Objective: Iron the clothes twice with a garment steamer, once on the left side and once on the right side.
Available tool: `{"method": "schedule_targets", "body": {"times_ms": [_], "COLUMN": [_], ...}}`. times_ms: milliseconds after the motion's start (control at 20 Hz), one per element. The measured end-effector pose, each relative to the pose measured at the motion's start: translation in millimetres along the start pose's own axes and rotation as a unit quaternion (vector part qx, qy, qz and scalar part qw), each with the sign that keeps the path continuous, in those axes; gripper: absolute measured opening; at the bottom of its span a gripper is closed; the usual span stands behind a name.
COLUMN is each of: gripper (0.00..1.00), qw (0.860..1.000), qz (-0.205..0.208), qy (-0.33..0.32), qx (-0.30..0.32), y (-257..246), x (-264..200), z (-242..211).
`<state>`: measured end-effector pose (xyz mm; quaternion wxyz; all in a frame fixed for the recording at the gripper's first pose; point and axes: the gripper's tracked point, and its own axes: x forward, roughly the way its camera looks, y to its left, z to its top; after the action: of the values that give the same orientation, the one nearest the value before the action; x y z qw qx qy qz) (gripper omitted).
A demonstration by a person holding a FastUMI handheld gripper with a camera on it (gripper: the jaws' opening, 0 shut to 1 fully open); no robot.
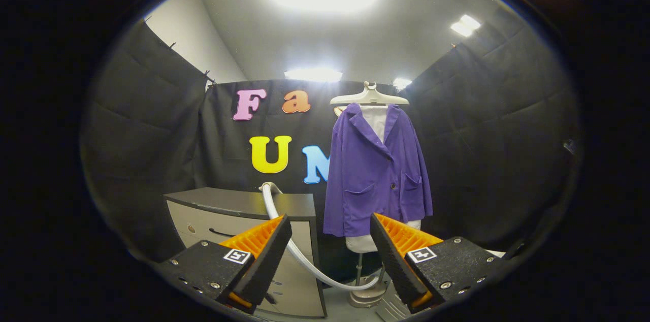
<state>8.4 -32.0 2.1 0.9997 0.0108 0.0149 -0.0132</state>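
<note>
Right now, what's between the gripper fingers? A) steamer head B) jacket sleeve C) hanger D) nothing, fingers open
D: the gripper has its fingers spread with only open space between them; the purple jacket hangs well beyond, and the white hose runs past behind.

No legible txt, brand or no. is found on the jacket (376, 174), hanger (369, 97), cabinet (244, 210) or hose (299, 256). Two square black-and-white coded tags (237, 256) are carried by the gripper (330, 220), one per finger body; only block patterns are shown, w/ no chars that can be read. The fingers (264, 256) are held wide apart, w/ nothing pressed between them.
</note>
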Motion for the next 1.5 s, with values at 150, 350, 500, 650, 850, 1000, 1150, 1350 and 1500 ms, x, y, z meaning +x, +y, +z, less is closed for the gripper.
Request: {"method": "schedule_targets", "body": {"times_ms": [150, 350, 500, 650, 850, 1000, 1150, 1350, 1500], "gripper": [0.95, 0.95, 0.95, 0.95, 0.95, 0.95, 0.95, 0.95, 0.95], "qw": [1.000, 1.000, 0.999, 0.999, 0.999, 0.999, 0.998, 0.998, 0.998], "qz": [0.001, 0.005, 0.017, 0.016, 0.010, 0.025, 0.039, 0.060, 0.056], "qy": [-0.002, -0.016, -0.030, -0.038, -0.028, -0.040, -0.050, -0.036, -0.033], "qx": [-0.006, -0.022, -0.025, -0.016, -0.025, -0.022, -0.005, 0.003, -0.003], "y": [-4.0, -9.3, -11.5, -17.3, -23.6, -20.3, -7.6, 19.0, 39.3], "x": [5.8, 21.7, 33.9, 52.1, 80.1, 88.8, 100.3, 122.7, 144.0], "z": [11.0, 38.6, 59.8, 78.7, 99.2, 122.0, 140.4, 142.8, 144.8]}}
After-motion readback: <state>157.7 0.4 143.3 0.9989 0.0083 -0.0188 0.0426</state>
